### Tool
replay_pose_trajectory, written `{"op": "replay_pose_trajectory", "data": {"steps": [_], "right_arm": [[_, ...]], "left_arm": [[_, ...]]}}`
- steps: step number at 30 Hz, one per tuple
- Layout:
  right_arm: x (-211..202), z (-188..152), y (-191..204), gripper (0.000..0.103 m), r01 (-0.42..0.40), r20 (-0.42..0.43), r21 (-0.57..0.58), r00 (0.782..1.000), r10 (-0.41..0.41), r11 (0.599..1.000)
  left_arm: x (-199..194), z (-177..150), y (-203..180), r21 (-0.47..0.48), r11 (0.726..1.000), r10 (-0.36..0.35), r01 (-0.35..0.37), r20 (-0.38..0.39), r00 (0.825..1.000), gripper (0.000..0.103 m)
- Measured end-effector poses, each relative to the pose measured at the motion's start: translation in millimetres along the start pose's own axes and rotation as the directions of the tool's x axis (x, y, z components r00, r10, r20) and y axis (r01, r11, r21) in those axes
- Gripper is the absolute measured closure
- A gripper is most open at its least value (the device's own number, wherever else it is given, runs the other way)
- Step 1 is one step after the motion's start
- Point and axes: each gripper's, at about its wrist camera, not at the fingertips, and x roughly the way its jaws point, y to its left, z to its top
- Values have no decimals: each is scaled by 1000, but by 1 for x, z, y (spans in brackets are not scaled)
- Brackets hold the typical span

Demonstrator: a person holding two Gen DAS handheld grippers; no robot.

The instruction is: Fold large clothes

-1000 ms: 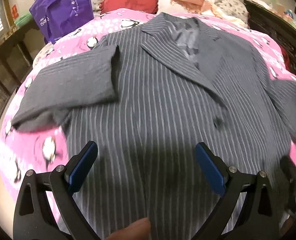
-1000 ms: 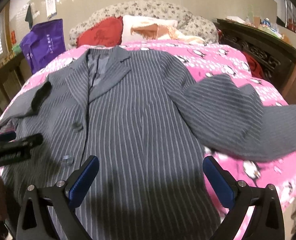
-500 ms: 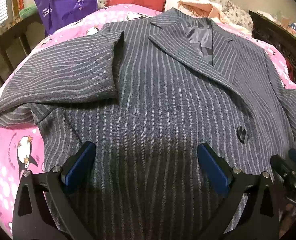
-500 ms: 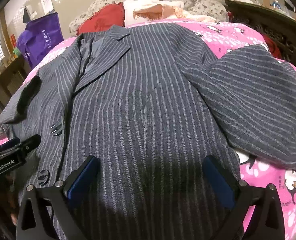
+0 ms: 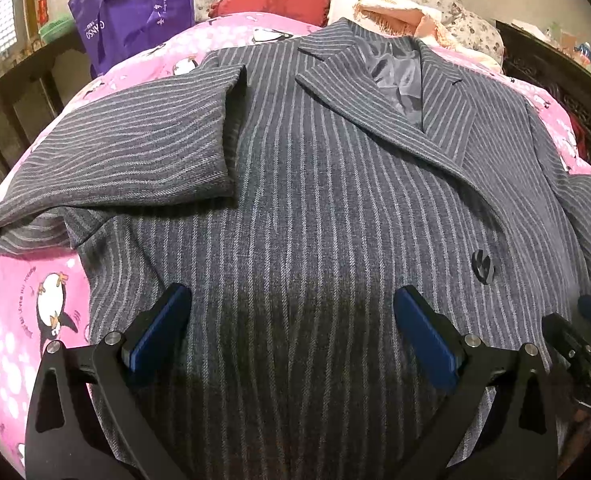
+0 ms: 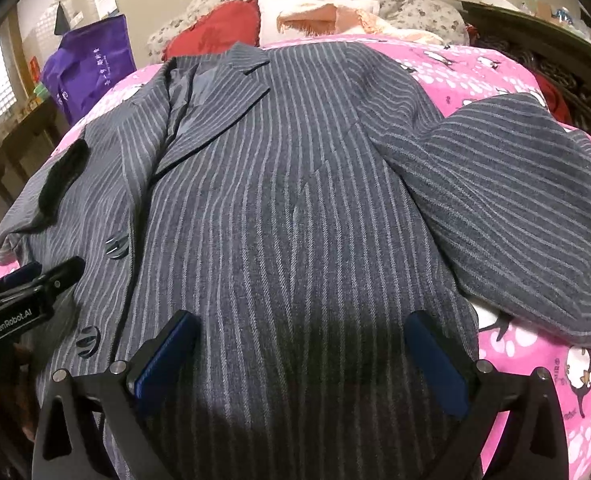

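Lying flat, grey pinstriped jacket, front up

The jacket is matt woven cloth with a fine twill grain, its lining smooth and faintly shiny, its buttons glossy. The bedspread looks like soft printed fabric. The left gripper and right gripper show matt black plastic arms, blue pads and bright metal screws.

Jacket hem behind frame edge
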Motion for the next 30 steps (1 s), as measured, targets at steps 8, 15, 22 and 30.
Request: {"op": "replay_pose_trajectory", "data": {"steps": [8, 15, 22, 30], "right_arm": [[0, -1, -1, 0, -7, 24, 15, 1000, 7, 1000], [-2, -2, -1, 0, -6, 28, 14, 1000, 5, 1000], [-2, -2, 0, 0, -13, 28, 17, 1000, 12, 1000], [-2, -2, -2, 0, -18, 28, 19, 999, 18, 1000]], "left_arm": [[-1, 1, 4, -4, 1000, -24, 24, -32, 999, 0], [-73, 12, 35, 148, 989, -17, -3, 137, 990, 1], [-52, 59, 72, 415, 907, -116, 65, 100, 988, 1], [28, 62, 47, 611, 783, 125, -113, 23, 992, 8]]}}
